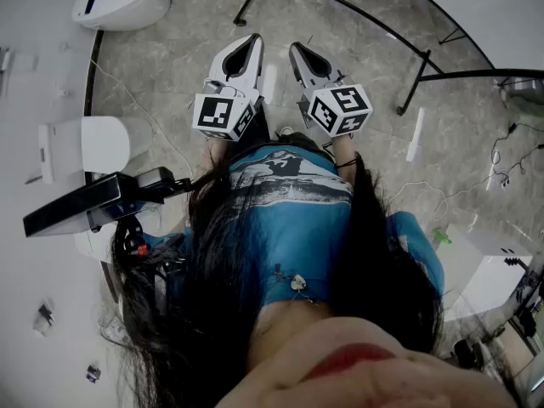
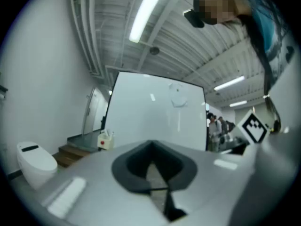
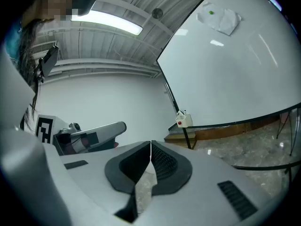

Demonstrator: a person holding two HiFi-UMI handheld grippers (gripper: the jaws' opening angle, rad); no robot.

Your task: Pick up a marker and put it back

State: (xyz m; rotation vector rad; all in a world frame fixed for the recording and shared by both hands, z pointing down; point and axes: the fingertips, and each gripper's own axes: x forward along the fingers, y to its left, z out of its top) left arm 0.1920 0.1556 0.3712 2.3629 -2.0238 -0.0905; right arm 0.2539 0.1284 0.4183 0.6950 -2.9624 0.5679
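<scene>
The pads point(image 3: 164, 164) of my right gripper point(image 3: 150, 144) are pressed together along a thin seam with nothing between them. My left gripper point(image 2: 151, 145) looks the same, its dark pads meeting at the tip and only floor showing through the gap behind. In the head view both grippers, left point(image 1: 255, 39) and right point(image 1: 295, 48), sit side by side in front of my body, pointing away from me over the marbled floor point(image 1: 170, 75), and neither touches anything. I cannot name a marker with certainty. The likeliest candidate is a slim white stick point(image 1: 416, 134) lying on the floor off to my right, just beside the black stand leg point(image 1: 408, 53) of the whiteboard point(image 3: 235, 65). It is pale all over, and I can make out no cap or print. Its long axis runs roughly the way my grippers point, slightly tilted. It lies on the right gripper's side and well apart from it, so I judge the right the nearer one, and that it would need to swing right, drop down and open across the stick's width. A shorter white strip point(image 1: 269, 83) shows between the two grippers, and I cannot tell what it is. A small white box point(image 3: 184, 120) with a red spot hangs at the board's lower corner, and it may be where markers belong.
</scene>
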